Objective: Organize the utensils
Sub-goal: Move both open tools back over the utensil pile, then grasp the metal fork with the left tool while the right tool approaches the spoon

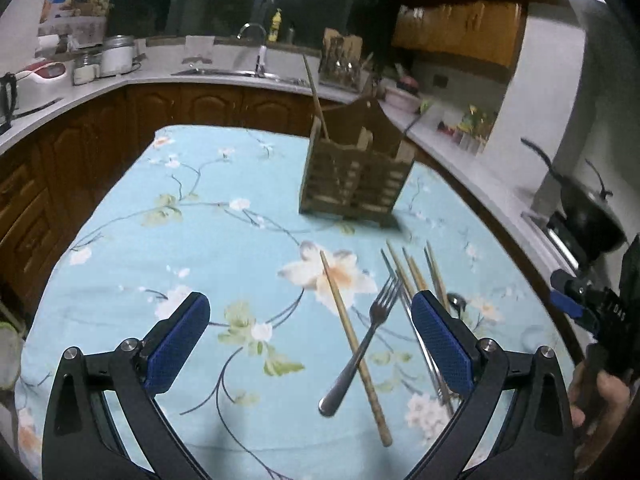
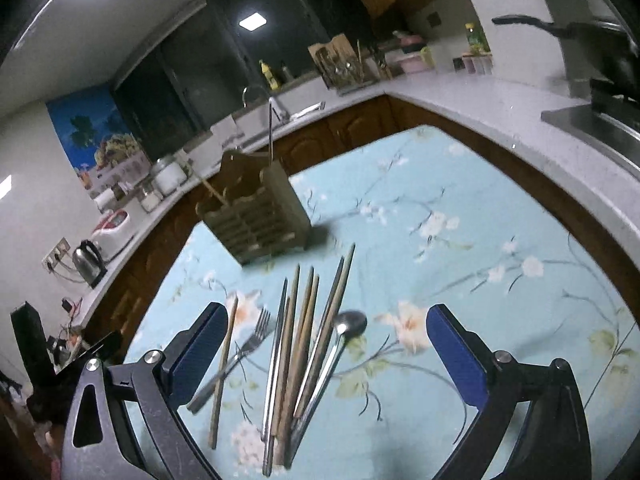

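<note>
Both grippers are wide apart and hold nothing. The left gripper (image 1: 310,340) hangs over a fork (image 1: 362,346) that crosses one chopstick (image 1: 352,340). The right gripper (image 2: 322,354) hangs over a pile of chopsticks (image 2: 304,344) and a spoon (image 2: 340,344). The holder (image 1: 356,176) stands further back on the cloth (image 1: 160,240), with a chopstick already in it.

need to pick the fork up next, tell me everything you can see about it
The fork is plain shiny metal with four tines and a slim handle widening to a rounded end. It lies flat on the floral tablecloth, tines pointing toward the wooden holder, handle toward the camera. It crosses a single wooden chopstick, apparently resting on top of it. A bundle of chopsticks lies beside it. Neither hand-held gripper touches it.
</note>
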Demonstrator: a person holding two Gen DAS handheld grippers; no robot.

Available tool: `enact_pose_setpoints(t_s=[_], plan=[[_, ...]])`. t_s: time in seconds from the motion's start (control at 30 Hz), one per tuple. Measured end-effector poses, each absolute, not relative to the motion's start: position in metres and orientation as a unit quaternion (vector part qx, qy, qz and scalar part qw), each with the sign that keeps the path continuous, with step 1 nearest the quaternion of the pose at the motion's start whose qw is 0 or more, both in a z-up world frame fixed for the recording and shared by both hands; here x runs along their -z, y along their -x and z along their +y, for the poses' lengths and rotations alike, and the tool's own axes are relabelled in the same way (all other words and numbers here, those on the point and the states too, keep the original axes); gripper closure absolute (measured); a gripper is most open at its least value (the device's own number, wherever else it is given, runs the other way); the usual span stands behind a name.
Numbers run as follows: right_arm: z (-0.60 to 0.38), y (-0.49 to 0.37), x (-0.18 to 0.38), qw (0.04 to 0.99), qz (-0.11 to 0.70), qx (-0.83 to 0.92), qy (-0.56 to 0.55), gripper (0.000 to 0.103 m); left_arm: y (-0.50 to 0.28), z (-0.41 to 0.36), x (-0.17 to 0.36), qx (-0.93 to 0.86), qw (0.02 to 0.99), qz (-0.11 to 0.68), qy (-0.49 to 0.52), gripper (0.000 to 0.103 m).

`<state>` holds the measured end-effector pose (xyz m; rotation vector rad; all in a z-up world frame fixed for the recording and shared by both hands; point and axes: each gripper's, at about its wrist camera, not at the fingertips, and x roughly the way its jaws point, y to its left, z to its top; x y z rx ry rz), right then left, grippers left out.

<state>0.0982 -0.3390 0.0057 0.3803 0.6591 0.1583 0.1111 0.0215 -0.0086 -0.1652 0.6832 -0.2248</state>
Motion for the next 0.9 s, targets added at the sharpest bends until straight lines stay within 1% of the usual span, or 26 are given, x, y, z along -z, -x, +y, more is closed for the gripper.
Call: enact_pose_setpoints(t_s=[0.47,0.5,0.57,0.63,0.67,0.73,0.77,0.83,0.9], plan=[[-0.319,-0.110,0.026,0.904,0.377,-0.090,-0.180,0.004,-0.122,0.004,0.032,0.120,0.915,0.382,0.050,0.000],[-0.318,-0.112,0.028,0.903,0.381,-0.090,-0.179,0.006,-0.123,0.002,0.033,0.124,0.914,0.383,0.046,0.000],[-0.315,-0.116,0.034,0.899,0.390,-0.090,-0.178,0.014,-0.126,-0.002,0.034,0.132,0.911,0.389,0.040,0.001],[-0.312,-0.123,0.042,0.893,0.405,-0.087,-0.176,0.035,-0.132,-0.009,0.036,0.141,0.905,0.400,0.031,0.003],[-0.312,-0.128,0.047,0.888,0.415,-0.087,-0.179,0.039,-0.134,-0.013,0.038,0.145,0.903,0.404,0.027,0.008],[-0.311,-0.135,0.055,0.880,0.431,-0.084,-0.182,0.053,-0.141,-0.023,0.043,0.158,0.893,0.420,0.013,0.014],[-0.311,-0.138,0.059,0.876,0.438,-0.081,-0.184,0.055,-0.143,-0.027,0.046,0.162,0.889,0.428,0.007,0.018],[-0.312,-0.145,0.067,0.870,0.449,-0.080,-0.189,0.064,-0.150,-0.037,0.053,0.168,0.879,0.445,-0.009,0.024],[-0.312,-0.150,0.072,0.866,0.457,-0.077,-0.186,0.066,-0.156,-0.044,0.058,0.180,0.869,0.460,-0.017,0.025]])
